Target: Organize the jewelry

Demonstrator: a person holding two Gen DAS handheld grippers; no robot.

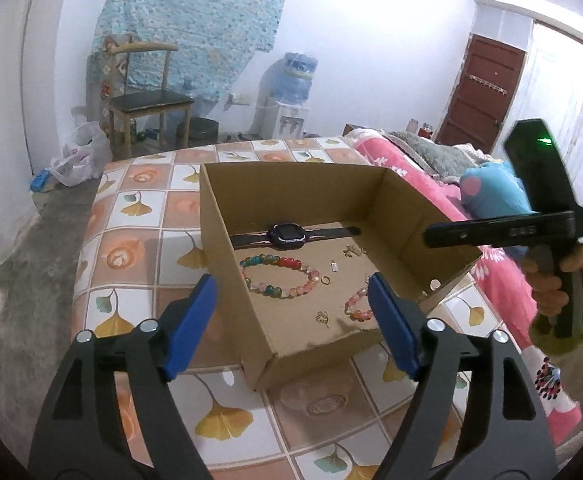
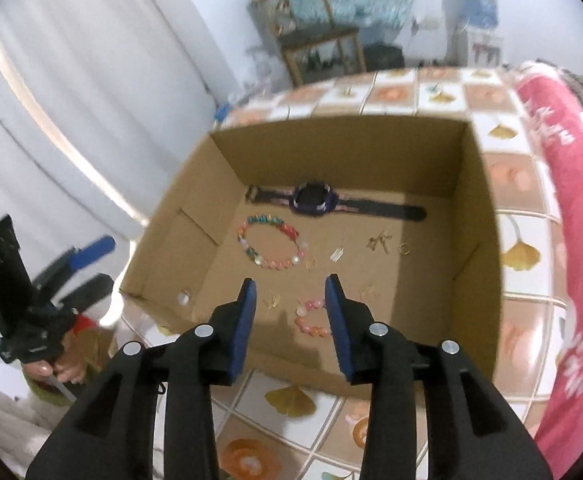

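Note:
An open cardboard box (image 1: 227, 224) (image 2: 475, 216) stands on the tiled table. Inside lie a dark purple watch (image 1: 287, 236) (image 2: 311, 199), a large multicoloured bead bracelet (image 1: 279, 276) (image 2: 271, 246), a small pink bead bracelet (image 1: 357, 308) (image 2: 311, 320) and several small gold pieces (image 1: 323, 317) (image 2: 379, 240). My left gripper (image 1: 291, 300) is open and empty above the box's near left wall. My right gripper (image 2: 291, 292) is open and empty over the box's near edge, above the small pink bracelet; it also shows in the left wrist view (image 1: 427, 236).
The table (image 1: 139, 248) (image 2: 411, 92) has an orange and white ginkgo-leaf pattern. A pink blanket (image 1: 491, 272) (image 2: 571, 208) and a blue plush toy (image 1: 491, 196) lie to the right. A wooden chair (image 1: 147, 100), a water dispenser (image 1: 291, 92) and a brown door (image 1: 483, 92) stand behind.

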